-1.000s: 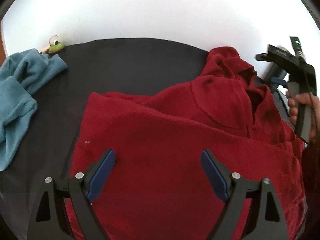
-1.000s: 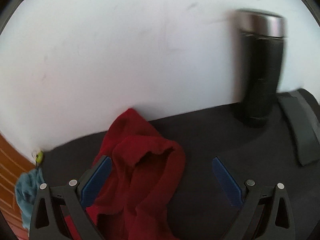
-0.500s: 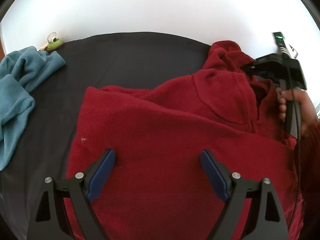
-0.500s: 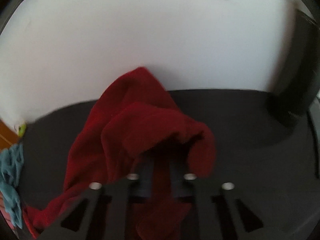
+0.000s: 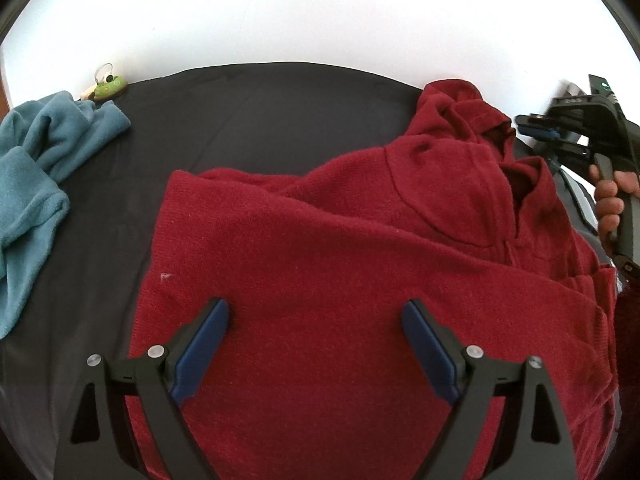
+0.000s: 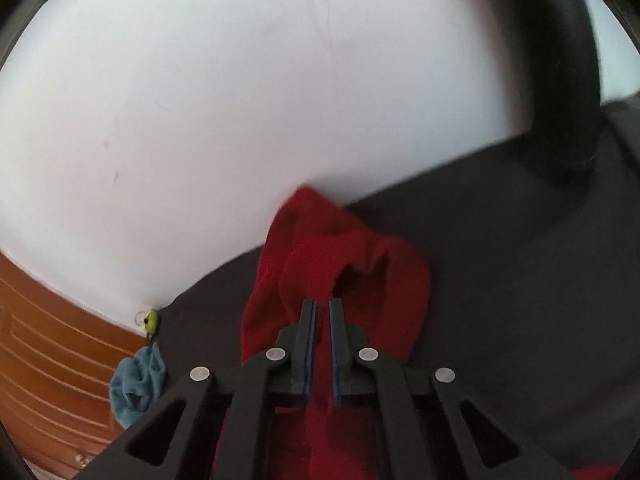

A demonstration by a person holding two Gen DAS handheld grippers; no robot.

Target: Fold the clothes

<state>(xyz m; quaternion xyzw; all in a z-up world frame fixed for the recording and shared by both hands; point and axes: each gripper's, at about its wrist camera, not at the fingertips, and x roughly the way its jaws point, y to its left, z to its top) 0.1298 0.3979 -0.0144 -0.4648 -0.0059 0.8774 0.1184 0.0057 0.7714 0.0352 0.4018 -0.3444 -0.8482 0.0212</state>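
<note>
At the far left of the left wrist view a crumpled blue fleece garment (image 5: 36,184) lies on the black table cover (image 5: 248,120), and just behind it, against the white wall (image 5: 280,12), sits a small green trinket (image 5: 109,87). The middle of the cover is taken up by the red fleece pullover (image 5: 340,264), spread fairly flat with its collar bunched up toward the far right. The left gripper (image 5: 316,336) hovers over the pullover's lower body with its blue pads spread wide — released, nothing between them. At the right edge a hand (image 5: 612,200) grips the handle of the right gripper (image 5: 540,130), whose tip meets the raised collar.

The right wrist view shows the blue garment and green trinket small at lower left beside an orange-brown panelled surface (image 6: 48,352). In the centre the right gripper's jaws stand nearly together, clenched on a fold of the red pullover's collar — cloth runs up between the pads. A tall dark cylinder (image 6: 564,80), blurred, stands on the cover at far right
</note>
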